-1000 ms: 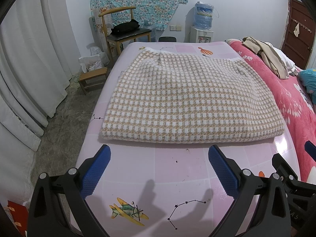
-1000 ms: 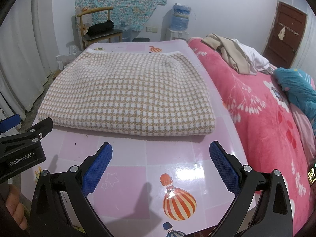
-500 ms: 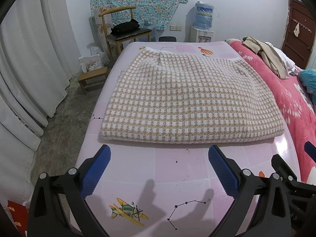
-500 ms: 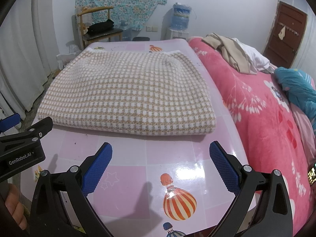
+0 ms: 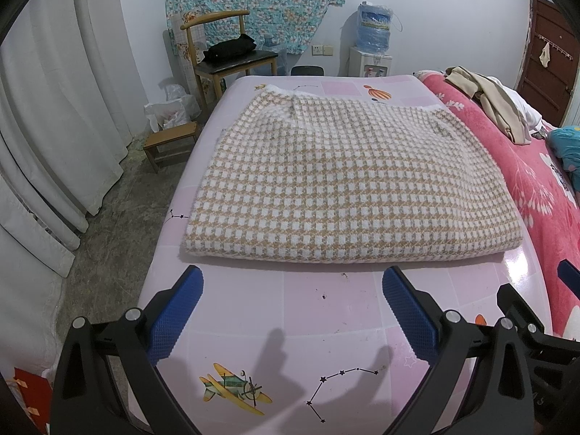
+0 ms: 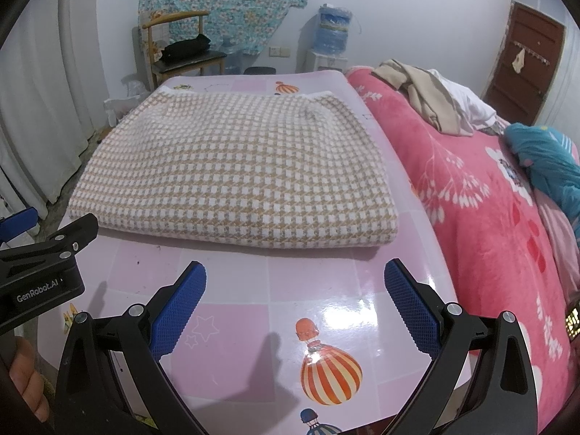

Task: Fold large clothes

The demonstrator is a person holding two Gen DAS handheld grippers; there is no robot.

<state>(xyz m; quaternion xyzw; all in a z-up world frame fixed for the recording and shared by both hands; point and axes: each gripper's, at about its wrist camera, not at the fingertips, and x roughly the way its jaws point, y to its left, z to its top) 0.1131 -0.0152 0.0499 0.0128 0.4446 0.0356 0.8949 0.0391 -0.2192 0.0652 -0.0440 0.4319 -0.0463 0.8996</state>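
We see a folded houndstooth garment (image 5: 348,185) lying flat mid-table on the pink table (image 5: 326,304), long axis running left to right, folded edge nearest us. Our left gripper (image 5: 290,282) and right gripper (image 6: 295,275) hover just short of it, both spread wide and empty.

Lying across the middle of the frame on the table (image 5: 326,311): the folded garment (image 5: 344,185). Sitting low in the frame, just before its near edge and apart from it: left gripper (image 5: 290,282) and right gripper (image 6: 295,275). Standing at upper left behind the table: chair (image 5: 228,61); stretching along the right: bed (image 6: 489,217).
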